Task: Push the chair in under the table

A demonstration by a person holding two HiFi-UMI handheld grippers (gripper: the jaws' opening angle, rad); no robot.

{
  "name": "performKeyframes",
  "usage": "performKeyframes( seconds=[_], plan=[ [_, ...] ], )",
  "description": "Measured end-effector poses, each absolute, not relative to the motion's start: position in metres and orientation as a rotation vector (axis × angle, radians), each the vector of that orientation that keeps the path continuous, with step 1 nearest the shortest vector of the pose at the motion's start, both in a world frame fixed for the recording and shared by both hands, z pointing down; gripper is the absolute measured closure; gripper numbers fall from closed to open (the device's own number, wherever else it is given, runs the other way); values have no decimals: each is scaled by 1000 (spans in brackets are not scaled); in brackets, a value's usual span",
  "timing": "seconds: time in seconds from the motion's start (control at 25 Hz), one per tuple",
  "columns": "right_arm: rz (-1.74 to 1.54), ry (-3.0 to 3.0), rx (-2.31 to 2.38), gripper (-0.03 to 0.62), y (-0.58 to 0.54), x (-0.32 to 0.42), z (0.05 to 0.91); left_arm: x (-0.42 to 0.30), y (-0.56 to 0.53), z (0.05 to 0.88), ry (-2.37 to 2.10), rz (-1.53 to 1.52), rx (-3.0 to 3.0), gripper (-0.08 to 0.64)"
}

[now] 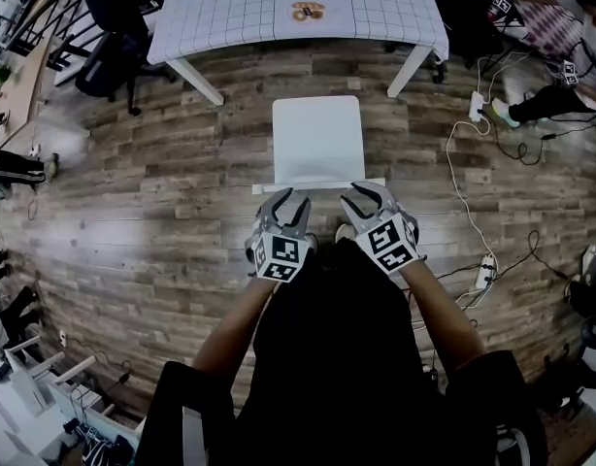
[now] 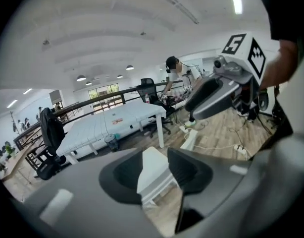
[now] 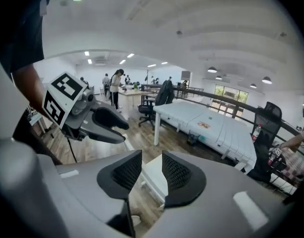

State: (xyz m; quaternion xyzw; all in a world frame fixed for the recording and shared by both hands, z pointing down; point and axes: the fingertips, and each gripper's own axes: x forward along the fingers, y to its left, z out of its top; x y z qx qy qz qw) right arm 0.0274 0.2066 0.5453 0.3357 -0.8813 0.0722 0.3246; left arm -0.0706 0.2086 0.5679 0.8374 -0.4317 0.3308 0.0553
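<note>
A white chair (image 1: 317, 139) stands on the wood floor, pulled out from the white grid-topped table (image 1: 376, 3), its back rail nearest me. My left gripper (image 1: 287, 200) and right gripper (image 1: 364, 197) hang side by side just behind that rail, both open, apart from it as far as I can tell. In the left gripper view the chair (image 2: 153, 182) shows through the gap between the dark pads, with the table (image 2: 112, 125) beyond. The right gripper view shows the same: chair (image 3: 154, 182) between parted jaws, table (image 3: 211, 125) behind.
A black office chair (image 1: 118, 27) stands left of the table. White power strips (image 1: 477, 105) and cables (image 1: 463, 192) trail over the floor on the right. A small orange item (image 1: 307, 11) lies on the table. People are working at the room's edges.
</note>
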Motion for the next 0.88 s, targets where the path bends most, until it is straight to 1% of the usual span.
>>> performKeyframes(
  seconds=[0.04, 0.28, 0.48, 0.68, 0.88],
  plan=[
    [193, -2294, 833, 465, 206, 26, 557, -70, 207, 577, -1272, 1048, 2543, 394],
    [108, -2144, 603, 451, 193, 21, 617, -73, 198, 636, -1018, 1360, 2497, 382],
    [-23, -2001, 391, 428, 194, 20, 663, -63, 188, 658, -883, 1461, 2574, 383],
    [-26, -1917, 298, 433, 194, 21, 703, -58, 188, 691, -712, 1603, 2569, 373],
    [-10, -1900, 257, 431, 192, 23, 719, -55, 195, 708, -559, 1721, 2540, 368]
  ],
)
